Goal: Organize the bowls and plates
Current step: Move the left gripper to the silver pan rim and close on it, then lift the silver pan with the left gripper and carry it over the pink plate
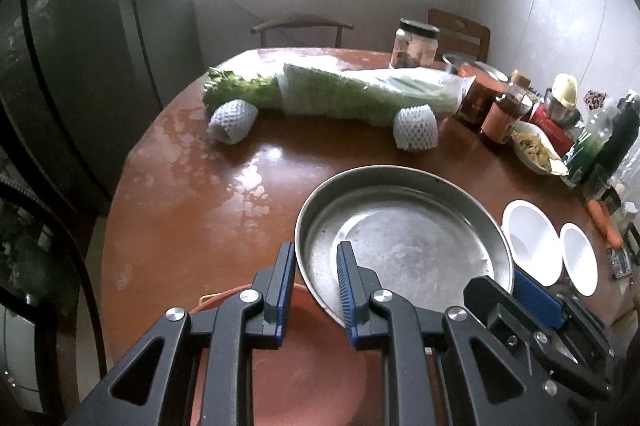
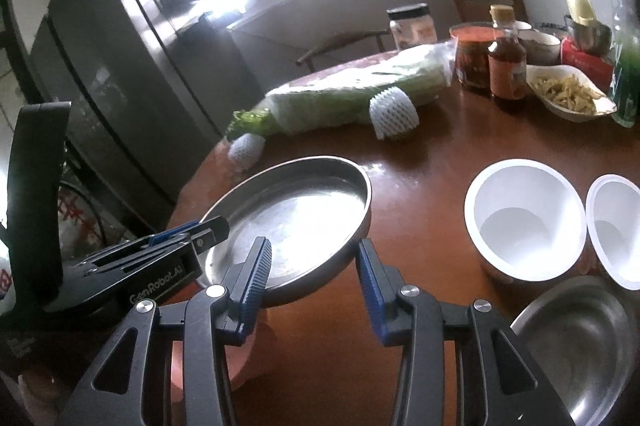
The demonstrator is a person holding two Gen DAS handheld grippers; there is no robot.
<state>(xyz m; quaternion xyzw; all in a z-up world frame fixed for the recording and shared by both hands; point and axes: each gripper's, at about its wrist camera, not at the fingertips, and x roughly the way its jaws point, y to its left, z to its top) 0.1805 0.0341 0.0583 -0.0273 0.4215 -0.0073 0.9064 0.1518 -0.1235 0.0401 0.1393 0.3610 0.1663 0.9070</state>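
While my left gripper (image 1: 316,286) jaws pinch the steel plate (image 1: 404,230) rim and my right gripper (image 2: 314,284) jaws straddle its other edge unclamped, I risk tipping it onto the bench (image 2: 420,185).

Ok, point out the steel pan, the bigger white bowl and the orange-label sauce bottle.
steel pan (image 1: 408,242): left wrist view, bare floor.
bigger white bowl (image 2: 524,226): right wrist view, inside bottom.
sauce bottle (image 2: 507,73): right wrist view, orange label.

Black grippers (image 1: 316,286) — blue-padded jaws
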